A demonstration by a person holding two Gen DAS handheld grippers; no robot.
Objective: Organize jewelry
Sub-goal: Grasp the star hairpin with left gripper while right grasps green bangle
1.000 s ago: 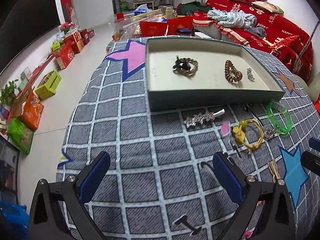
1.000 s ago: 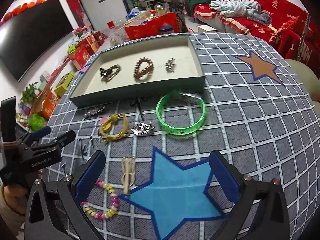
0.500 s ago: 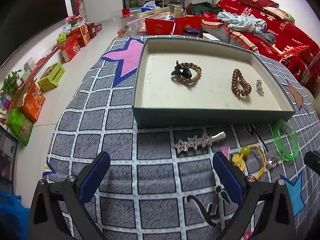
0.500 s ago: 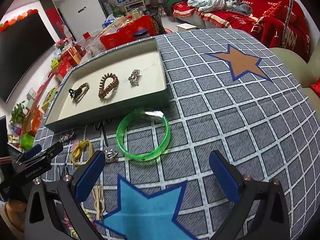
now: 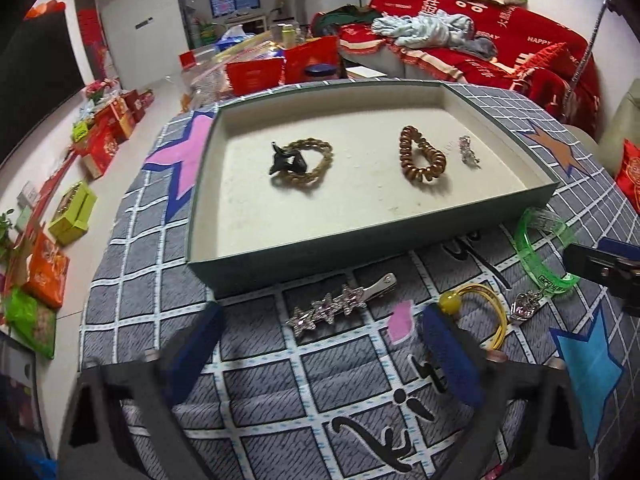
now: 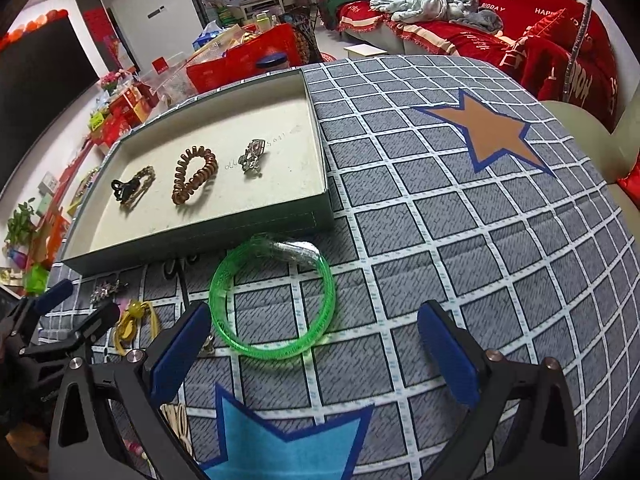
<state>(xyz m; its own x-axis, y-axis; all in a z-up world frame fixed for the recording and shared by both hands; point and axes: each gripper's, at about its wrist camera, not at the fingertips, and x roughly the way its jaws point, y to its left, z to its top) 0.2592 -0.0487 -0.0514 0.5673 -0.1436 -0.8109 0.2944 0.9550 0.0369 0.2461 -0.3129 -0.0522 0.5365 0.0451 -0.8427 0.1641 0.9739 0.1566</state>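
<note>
Grippers are both wide open and hold nothing. The left gripper (image 5: 320, 344) hangs over the star hair clip (image 5: 340, 308) on the desk (image 6: 460, 240). The right gripper (image 6: 312, 344) hangs over the green bangle (image 6: 272, 300), which lies just beside the tray's (image 6: 200, 236) near wall. Inside the tray sit a gold chain bracelet (image 5: 302, 162), a brown coil hair tie (image 5: 420, 160) and a small shiny clip (image 5: 468, 151).

Grey checked star-print cloth (image 6: 460, 216) carries tray (image 5: 360, 236), star clip (image 5: 340, 306), green bangle (image 6: 272, 300), yellow band (image 5: 486, 310).
</note>
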